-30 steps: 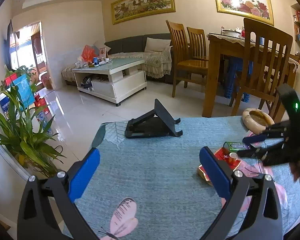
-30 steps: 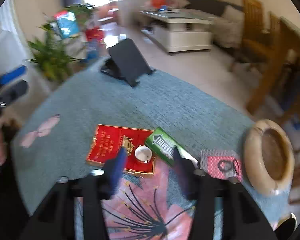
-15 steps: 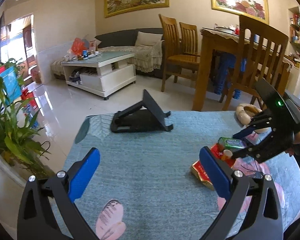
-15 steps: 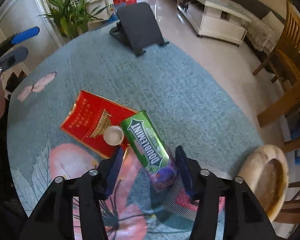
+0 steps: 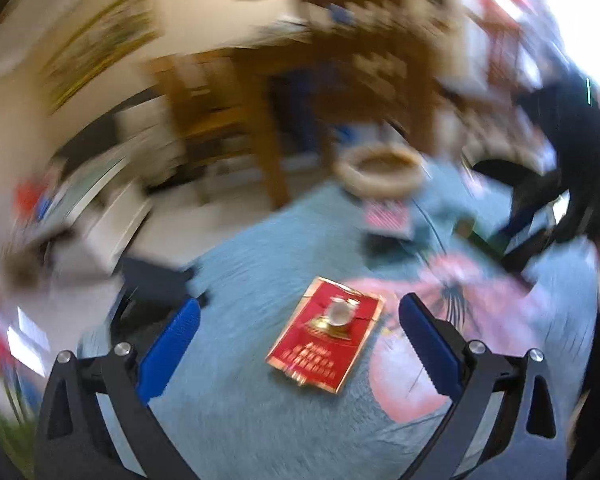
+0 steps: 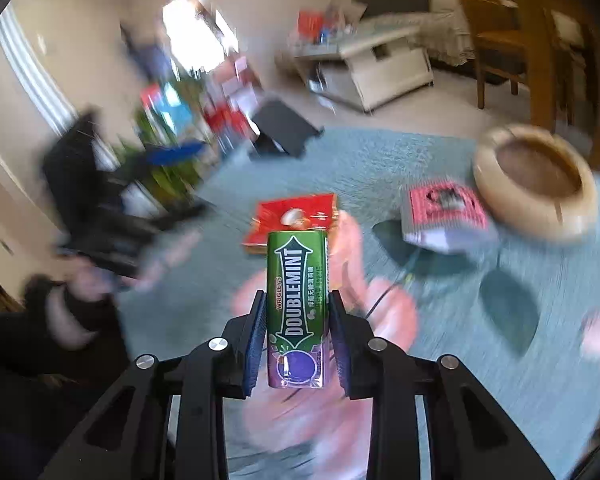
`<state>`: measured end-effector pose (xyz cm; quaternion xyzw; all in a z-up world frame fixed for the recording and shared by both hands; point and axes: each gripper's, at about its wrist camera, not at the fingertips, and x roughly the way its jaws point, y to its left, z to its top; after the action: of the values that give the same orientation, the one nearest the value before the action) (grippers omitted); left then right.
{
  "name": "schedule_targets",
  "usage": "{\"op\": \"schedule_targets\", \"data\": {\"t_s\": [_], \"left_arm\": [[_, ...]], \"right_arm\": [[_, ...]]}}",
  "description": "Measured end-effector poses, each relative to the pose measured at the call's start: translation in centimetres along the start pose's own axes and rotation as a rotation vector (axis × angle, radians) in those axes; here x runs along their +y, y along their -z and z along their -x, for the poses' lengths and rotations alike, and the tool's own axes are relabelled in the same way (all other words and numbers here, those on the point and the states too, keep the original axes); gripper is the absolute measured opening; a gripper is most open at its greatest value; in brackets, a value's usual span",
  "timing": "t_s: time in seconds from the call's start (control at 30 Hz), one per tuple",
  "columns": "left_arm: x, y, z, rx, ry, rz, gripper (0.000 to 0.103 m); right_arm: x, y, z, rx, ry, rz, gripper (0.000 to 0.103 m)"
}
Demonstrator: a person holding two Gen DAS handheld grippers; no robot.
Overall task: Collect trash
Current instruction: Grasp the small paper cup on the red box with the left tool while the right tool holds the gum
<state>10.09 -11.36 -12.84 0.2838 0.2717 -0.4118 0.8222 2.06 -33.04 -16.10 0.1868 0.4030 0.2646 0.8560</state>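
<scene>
Right gripper (image 6: 296, 336): closed on a green Doublemint gum pack (image 6: 297, 300), pinched by its long sides at the lower half, lifted clear of the table; the pack's far end points away from the camera.

Left gripper (image 5: 298, 324): fingers spread wide, holding nothing, hovering above the red flat packet (image 5: 326, 346).

Red flat packet: lies on the blue-green tablecloth (image 5: 228, 400), towards the middle of the table, with a small white cap (image 5: 340, 311) resting on its far half.

Pink patterned card (image 6: 444, 210): just beside the wooden bowl (image 6: 536, 186), near the table's far right edge; something small and dark on it, too blurred to identify.

Black folding stand (image 6: 282, 128): at the table's far edge.
</scene>
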Motion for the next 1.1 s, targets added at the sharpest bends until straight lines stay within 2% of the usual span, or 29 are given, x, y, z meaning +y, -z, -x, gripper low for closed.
{"op": "schedule_targets", "data": {"t_s": [0.03,0.1,0.13,0.2,0.3,0.47,0.5,0.57,0.67,0.73,0.8,0.83,0.87,0.9,0.93,1.0,1.1], "left_arm": [[-0.4,-0.2,-1.7,0.054,0.03,-0.063,0.1],[-1.0,-0.3,-4.6,0.136,0.032,-0.133,0.1],[-1.2,-0.4,-5.2,0.145,0.03,-0.152,0.1],[-1.4,-0.9,-5.4,0.121,0.034,-0.153,0.1],[-1.7,-1.9,-5.1,0.079,0.083,-0.116,0.1],[-3.4,-2.0,-6.3,0.066,0.105,-0.139,0.099],[-3.4,-1.7,-6.7,0.065,0.095,-0.121,0.098],[-2.2,-1.3,-7.1,0.064,0.103,-0.032,0.084],[-0.5,-1.1,-6.5,0.033,0.112,0.084,0.083],[-0.2,-1.1,-6.4,0.03,0.112,0.103,0.082],[-0.8,-0.8,-6.6,0.049,0.071,0.08,0.071],[-1.0,-0.6,-6.8,0.054,0.053,0.083,0.056],[-1.1,-0.6,-6.8,0.053,0.048,0.092,0.034],[-1.0,-0.5,-7.0,0.053,0.053,0.114,0.022],[-0.8,-0.4,-7.1,0.056,0.069,0.14,0.005],[-0.6,-0.1,-7.2,0.06,0.097,0.169,0.008],[-0.9,0.4,-7.2,0.073,0.079,0.167,0.008]], "right_arm": [[-0.4,0.8,0.4,-0.017,0.009,-0.023,0.031],[-0.2,1.4,0.8,-0.017,0.051,-0.018,0.031],[-0.2,1.4,1.3,-0.029,0.042,-0.017,0.031],[-0.7,1.3,2.0,-0.055,0.032,-0.039,0.031],[-1.0,1.2,1.9,-0.057,0.04,-0.052,0.031],[-0.4,1.0,2.0,-0.071,0.034,-0.029,0.031],[-0.3,1.1,2.1,-0.074,0.032,-0.022,0.031],[-0.1,1.3,2.5,-0.08,0.028,-0.017,0.031],[-0.3,1.4,2.7,-0.086,0.023,-0.028,0.031],[-0.4,1.4,2.9,-0.093,0.024,-0.028,0.031],[-0.5,1.5,3.2,-0.102,0.019,-0.028,0.031],[-0.4,1.5,3.3,-0.105,0.018,-0.027,0.031],[-0.4,1.5,3.4,-0.107,0.016,-0.026,0.031],[-0.3,1.5,3.5,-0.111,0.015,-0.023,0.031],[-0.3,1.4,3.6,-0.113,0.016,-0.021,0.031],[-0.1,1.5,3.8,-0.117,0.016,-0.018,0.031],[-0.1,1.6,4.0,-0.118,0.018,-0.016,0.031]]}}
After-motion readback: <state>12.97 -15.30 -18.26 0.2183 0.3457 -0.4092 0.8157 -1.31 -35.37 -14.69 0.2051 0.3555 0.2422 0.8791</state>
